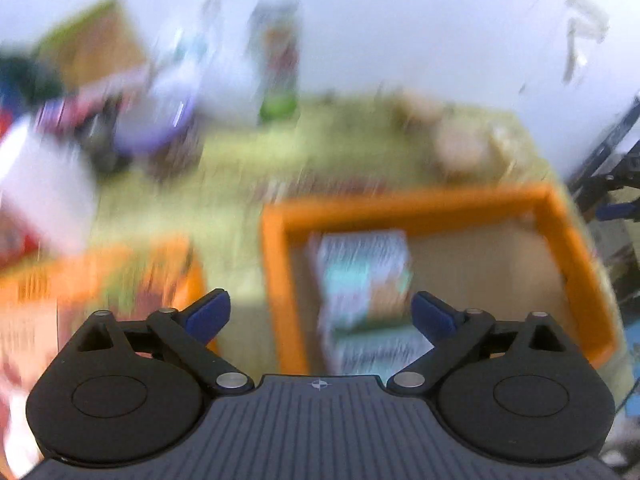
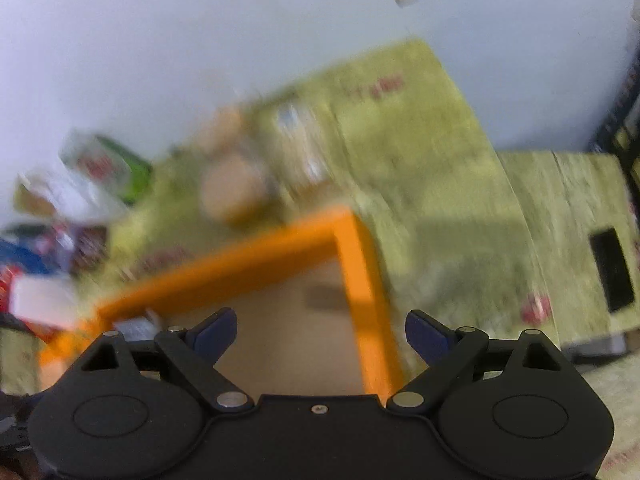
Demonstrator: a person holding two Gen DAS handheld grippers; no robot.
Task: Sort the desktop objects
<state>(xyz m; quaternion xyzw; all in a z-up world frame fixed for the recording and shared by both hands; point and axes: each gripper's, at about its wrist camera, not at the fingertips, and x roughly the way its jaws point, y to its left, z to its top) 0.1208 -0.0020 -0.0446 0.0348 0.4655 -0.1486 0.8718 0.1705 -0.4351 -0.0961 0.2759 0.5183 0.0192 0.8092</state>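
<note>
We are looking down at a surface covered in a yellow-green cloth with a rough, woven look, and both views are smearing with blur. The left claw is standing wide open, its blue pads apart with nothing between them. Just past it, at twelve o'clock, a packet is lying flat inside an orange tray. The packet is showing as a pale rectangle with teal and tan patches; we cannot read its print. The tray is a shallow rectangle with a raised, smooth orange rim and a plain tan floor like cardboard.

At nine o'clock from the left claw, a second orange tray is sitting with blurred, colourful contents that we cannot make out. At eleven o'clock, a tall carton with a green base is standing upright near the white wall, beside a heap of mixed boxes and a purple-tinted container. At one o'clock a tan, rounded thing is resting on the cloth beyond the tray's far rim.

The right claw is likewise gaping open and empty, hanging over the tray's far right corner.
</note>
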